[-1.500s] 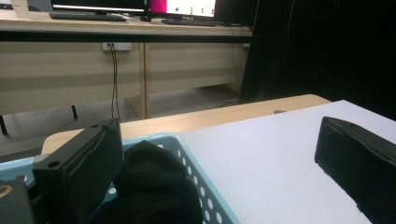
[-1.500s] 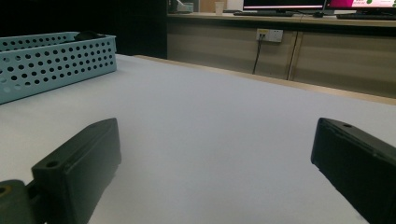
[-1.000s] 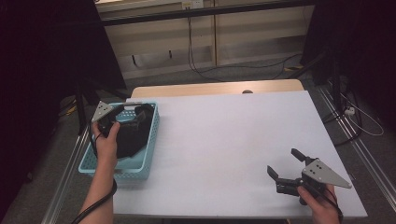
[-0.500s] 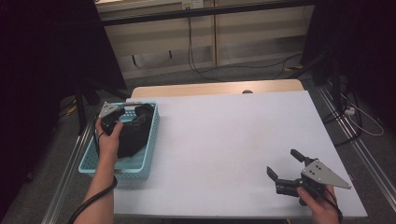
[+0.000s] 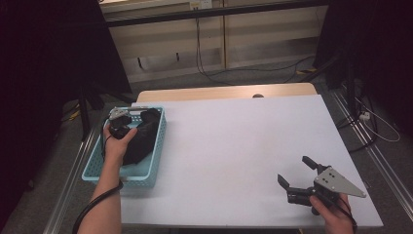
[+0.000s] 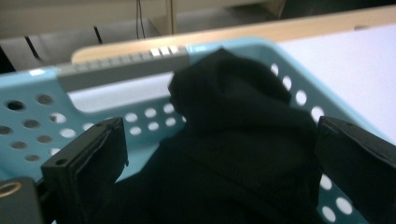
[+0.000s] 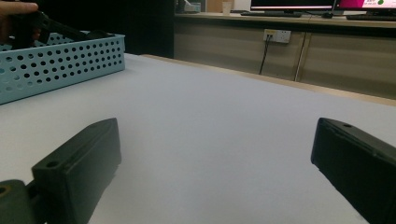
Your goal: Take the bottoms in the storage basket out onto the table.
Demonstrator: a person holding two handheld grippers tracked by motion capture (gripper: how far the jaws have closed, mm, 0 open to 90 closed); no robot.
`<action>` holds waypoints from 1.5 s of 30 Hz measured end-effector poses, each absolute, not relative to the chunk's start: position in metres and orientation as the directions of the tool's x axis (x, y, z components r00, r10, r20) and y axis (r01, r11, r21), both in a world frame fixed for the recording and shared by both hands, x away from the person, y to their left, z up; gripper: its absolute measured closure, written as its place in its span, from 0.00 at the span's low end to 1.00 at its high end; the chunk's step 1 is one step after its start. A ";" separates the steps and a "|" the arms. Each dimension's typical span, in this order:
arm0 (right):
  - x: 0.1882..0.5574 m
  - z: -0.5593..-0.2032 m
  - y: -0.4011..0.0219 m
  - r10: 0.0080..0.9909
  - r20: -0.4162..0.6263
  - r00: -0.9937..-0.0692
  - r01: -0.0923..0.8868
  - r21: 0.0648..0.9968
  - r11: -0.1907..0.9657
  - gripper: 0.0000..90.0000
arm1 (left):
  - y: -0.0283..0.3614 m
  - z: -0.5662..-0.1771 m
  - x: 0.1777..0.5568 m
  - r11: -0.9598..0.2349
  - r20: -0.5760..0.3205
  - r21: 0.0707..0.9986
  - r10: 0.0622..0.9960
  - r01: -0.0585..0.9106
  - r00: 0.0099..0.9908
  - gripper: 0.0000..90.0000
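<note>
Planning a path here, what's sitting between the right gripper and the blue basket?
Nothing: in the high view, bare white table runs from the right gripper to the basket. The right gripper view shows the same.

Table (image 5: 234, 146): basket (image 5: 148, 173) at left edge, toward near side; cloth bundle (image 5: 141, 139) inside basket, heaped vs. its far & right walls; left gripper (image 5: 127, 122) in basket's far end, over the cloth, jaws either side of bundle (image 6: 233, 154) in left gripper view; right gripper (image 5: 295, 175) at near-right corner of table, jaws apart, pointing left toward basket (image 7: 56, 60); grippers well apart; mid-table betw. them bare; wall w/ cables behind table's far edge.
</note>
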State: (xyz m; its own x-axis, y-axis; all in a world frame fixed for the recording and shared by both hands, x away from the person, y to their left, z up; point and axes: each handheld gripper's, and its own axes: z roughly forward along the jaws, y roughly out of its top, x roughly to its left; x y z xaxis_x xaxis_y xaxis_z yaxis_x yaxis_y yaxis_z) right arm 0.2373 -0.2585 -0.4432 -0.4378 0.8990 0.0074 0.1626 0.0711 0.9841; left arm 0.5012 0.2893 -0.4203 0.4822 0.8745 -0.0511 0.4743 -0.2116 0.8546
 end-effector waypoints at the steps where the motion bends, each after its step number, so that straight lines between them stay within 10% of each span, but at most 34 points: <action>1: 0.237 -0.443 -0.258 0.898 0.008 -0.439 0.163 0.984 0.070 0.01 | 0.288 -0.422 0.502 -0.221 -0.050 0.847 0.872 0.483 0.486 0.04; 45: 0.236 -0.445 -0.261 0.901 0.013 -0.435 0.175 0.982 0.070 0.01 | 0.284 -0.457 0.510 -0.288 -0.062 0.651 0.902 0.702 0.428 0.03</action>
State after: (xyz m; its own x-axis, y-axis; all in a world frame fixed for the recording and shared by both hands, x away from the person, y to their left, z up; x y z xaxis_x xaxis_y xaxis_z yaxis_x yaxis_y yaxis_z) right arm 0.2364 -0.2607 -0.4447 -0.4345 0.9006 0.0129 0.1750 0.0704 0.9820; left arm 0.5100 0.2841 -0.4565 0.4277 0.9018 -0.0618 0.7021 -0.2883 0.6511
